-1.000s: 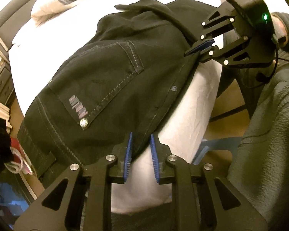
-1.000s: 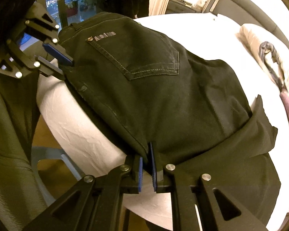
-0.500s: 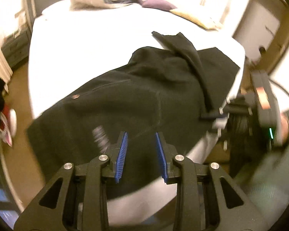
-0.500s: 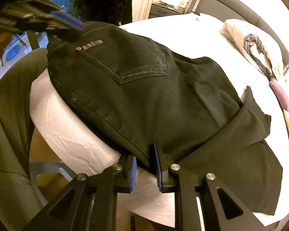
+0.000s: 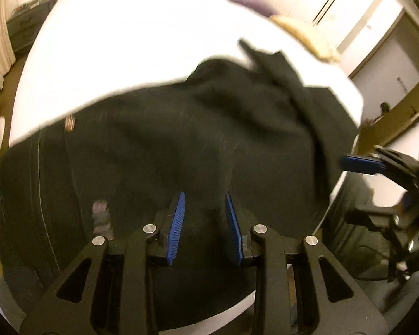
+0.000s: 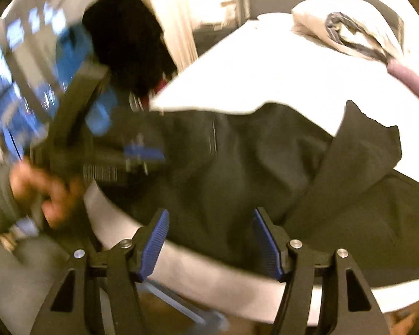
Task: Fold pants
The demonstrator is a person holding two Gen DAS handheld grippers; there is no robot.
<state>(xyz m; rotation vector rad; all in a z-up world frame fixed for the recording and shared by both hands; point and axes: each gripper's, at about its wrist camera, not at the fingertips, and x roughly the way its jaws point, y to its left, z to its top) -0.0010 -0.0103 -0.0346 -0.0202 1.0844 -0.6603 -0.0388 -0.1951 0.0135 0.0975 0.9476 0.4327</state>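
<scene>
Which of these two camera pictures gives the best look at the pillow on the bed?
The right wrist view: the pillow lies fairly whole at upper right, with a dark garment on it. The left wrist view catches only a blurred strip of it along the top edge.

I see pants (image 5: 159, 150): matt black denim, pale stitching | bed sheet (image 5: 131, 55): smooth white cloth | left gripper (image 5: 204, 224): matt black plastic, ribbed blue pads, shiny metal pins

Left gripper (image 5: 204, 217) tilts down over the black pants (image 5: 181, 145), blue pads slightly apart, gripping nothing. Right gripper (image 6: 211, 237) hangs at the pants' near edge, jaws opening, nothing pinched between them.
</scene>
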